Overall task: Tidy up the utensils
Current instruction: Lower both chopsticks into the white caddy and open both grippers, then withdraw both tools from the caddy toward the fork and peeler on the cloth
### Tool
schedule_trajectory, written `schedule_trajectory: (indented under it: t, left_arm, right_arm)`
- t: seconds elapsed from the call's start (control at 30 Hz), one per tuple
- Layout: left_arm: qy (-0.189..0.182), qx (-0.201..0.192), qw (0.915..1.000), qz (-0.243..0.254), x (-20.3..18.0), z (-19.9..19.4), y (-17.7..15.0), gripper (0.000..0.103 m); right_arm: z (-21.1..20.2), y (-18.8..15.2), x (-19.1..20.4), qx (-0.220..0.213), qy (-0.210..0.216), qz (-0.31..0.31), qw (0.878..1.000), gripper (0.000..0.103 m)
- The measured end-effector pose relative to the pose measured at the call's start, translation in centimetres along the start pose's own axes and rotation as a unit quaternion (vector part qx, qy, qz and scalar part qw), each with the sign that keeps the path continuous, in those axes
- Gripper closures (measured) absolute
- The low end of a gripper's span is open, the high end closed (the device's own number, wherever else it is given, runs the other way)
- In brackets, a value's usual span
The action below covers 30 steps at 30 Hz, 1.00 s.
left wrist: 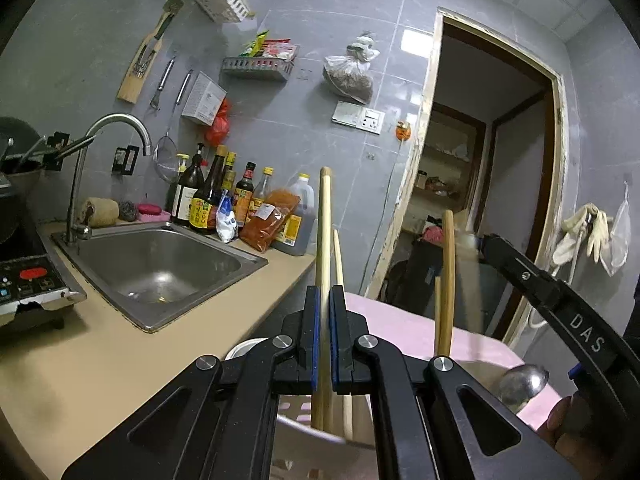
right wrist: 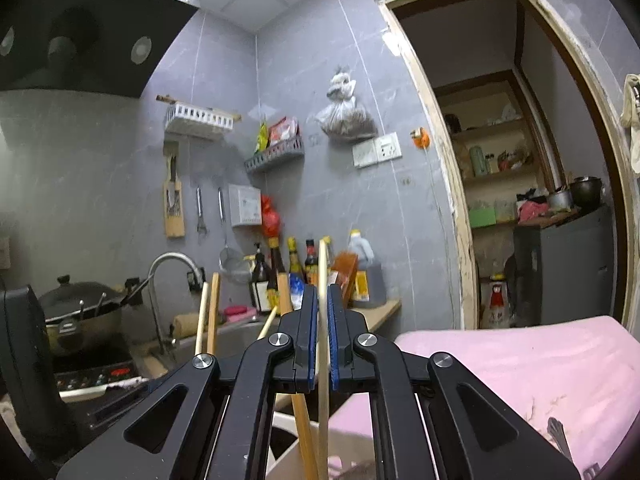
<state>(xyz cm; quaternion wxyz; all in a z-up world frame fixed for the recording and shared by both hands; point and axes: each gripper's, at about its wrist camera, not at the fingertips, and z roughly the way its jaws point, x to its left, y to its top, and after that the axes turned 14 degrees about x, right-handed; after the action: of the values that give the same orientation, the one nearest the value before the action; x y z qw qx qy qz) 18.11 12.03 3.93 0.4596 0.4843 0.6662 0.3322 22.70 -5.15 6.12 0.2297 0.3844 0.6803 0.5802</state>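
Both grippers hold chopsticks upright, and the coming move turns on this: each stick's long axis stands almost vertical, with its lower end pointing down into the pale plastic holder (left wrist: 304, 436) just below the fingers. The left gripper (left wrist: 325, 340) is closed tightly on a thick bamboo chopstick (left wrist: 325, 224), which rises well above the blue pads; a thinner stick stands just behind it. The right gripper (right wrist: 323, 344) is closed on a slim, paler chopstick (right wrist: 322, 280) — smooth, round and lightly curved by the lens. More wooden sticks stand in the holder beside it. Both hands seem equally near the holder, so I judge that either one could release first. A pink cloth (right wrist: 520, 364) — soft and a little stained — lies to the right.
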Motion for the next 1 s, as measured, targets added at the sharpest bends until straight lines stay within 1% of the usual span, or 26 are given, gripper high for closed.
schedule_trajectory:
  t: [0.2,0.43,0.53,0.57,0.6,0.7,0.77,0.87,0.93,1.0]
  left_arm:
    - [-0.002,0.007,0.9996,0.026,-0.6,-0.3,-0.7,0.101]
    - [-0.006,0.011,0.9994,0.032,-0.7,-0.3,-0.8,0.1]
    - [-0.014,0.013,0.9994,0.028,-0.4,-0.3,-0.8,0.099]
    - [-0.018,0.014,0.9994,0.027,-0.3,-0.4,-0.7,0.099]
    - [-0.023,0.014,0.9993,0.025,-0.2,-0.4,-0.7,0.098]
    - [-0.03,0.015,0.9992,0.022,-0.1,-0.5,-0.7,0.097]
    - [-0.036,0.015,0.999,0.02,0.0,-0.6,-0.6,0.095]
    - [-0.047,0.011,0.9987,0.019,0.0,-1.0,-0.5,0.088]
    - [-0.054,0.005,0.9983,0.019,-0.1,-1.4,-0.4,0.076]
    - [-0.059,-0.004,0.998,0.021,-0.3,-1.9,-0.3,0.074]
  right_arm:
    - [0.0,-0.5,0.3,0.017,0.006,-0.007,1.0,0.098]
    - [-0.3,-0.7,0.2,0.023,0.006,-0.006,1.0,0.096]
    - [-0.6,-0.8,0.1,0.022,0.004,-0.005,1.0,0.093]
    - [-0.7,-0.8,0.0,0.021,0.003,-0.004,1.0,0.089]
    - [-0.9,-0.8,-0.1,0.019,0.002,-0.003,1.0,0.082]
    - [-1.4,-0.8,-0.3,0.016,-0.001,-0.001,1.0,0.081]
    - [-1.8,-0.7,-0.5,0.015,-0.004,0.0,1.0,0.081]
    - [-2.6,-0.7,-1.0,0.011,-0.009,0.004,1.0,0.078]
    - [-3.5,-0.7,-1.6,0.008,-0.014,0.008,1.0,0.074]
    - [-4.4,-0.8,-2.3,0.006,-0.021,0.013,1.0,0.063]
